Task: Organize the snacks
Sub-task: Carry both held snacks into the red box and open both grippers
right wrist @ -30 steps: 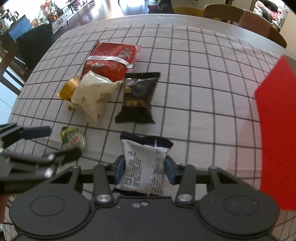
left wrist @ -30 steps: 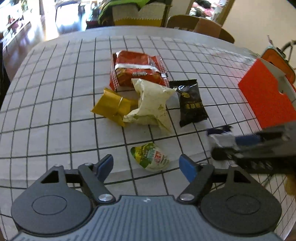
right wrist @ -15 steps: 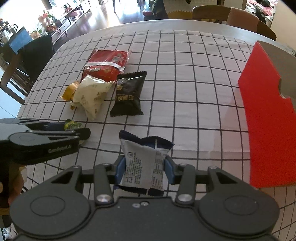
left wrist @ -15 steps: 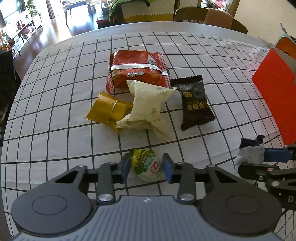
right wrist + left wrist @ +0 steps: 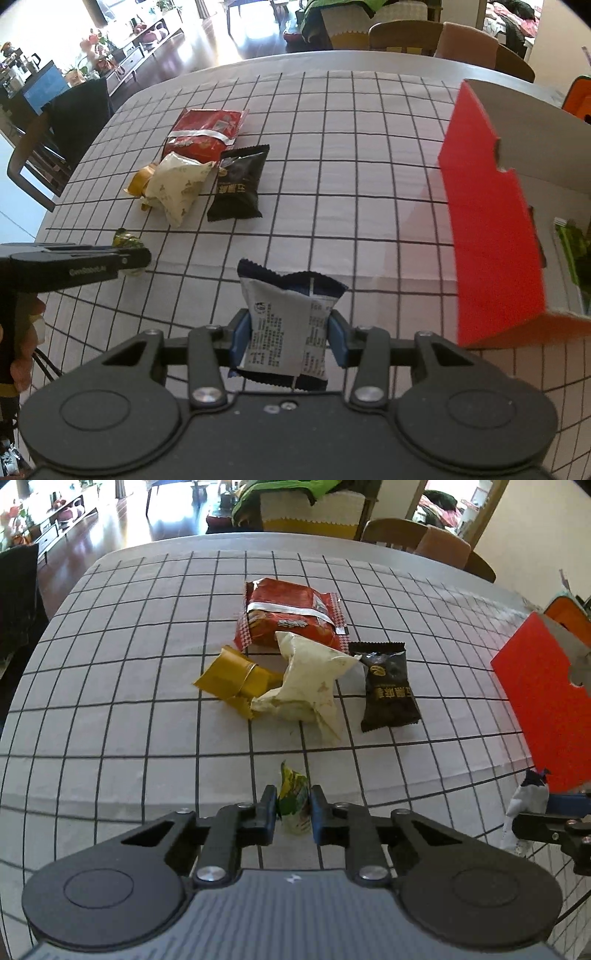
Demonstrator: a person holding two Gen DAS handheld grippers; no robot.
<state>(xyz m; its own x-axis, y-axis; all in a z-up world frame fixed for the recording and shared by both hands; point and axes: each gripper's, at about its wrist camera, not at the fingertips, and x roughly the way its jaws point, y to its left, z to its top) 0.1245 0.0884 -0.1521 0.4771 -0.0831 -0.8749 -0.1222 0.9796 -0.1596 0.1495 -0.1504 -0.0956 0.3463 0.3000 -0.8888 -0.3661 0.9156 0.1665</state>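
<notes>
My left gripper (image 5: pixel 293 808) is closing its jaws on a small green snack packet (image 5: pixel 292 786), which stands squeezed upright between the pads just above the checked tablecloth. My right gripper (image 5: pixel 288 332) is shut on a white and navy packet (image 5: pixel 286 310), held above the cloth to the left of the open red box (image 5: pixel 487 221). On the cloth lie a red packet (image 5: pixel 291 613), a cream packet (image 5: pixel 310 679), a gold packet (image 5: pixel 232 675) and a black packet (image 5: pixel 389 690). In the right wrist view the left gripper (image 5: pixel 136 254) shows at the left edge.
The red box (image 5: pixel 543 709) stands at the right of the table, with a green packet (image 5: pixel 572 251) inside it. Chairs (image 5: pixel 469 40) stand at the far edge and another chair (image 5: pixel 55 136) at the left. A hand (image 5: pixel 26 343) holds the left gripper.
The left gripper's jaws went from wide apart to pressed on the green snack packet, which is now pinched upright. The right gripper carried its white packet toward the red box.
</notes>
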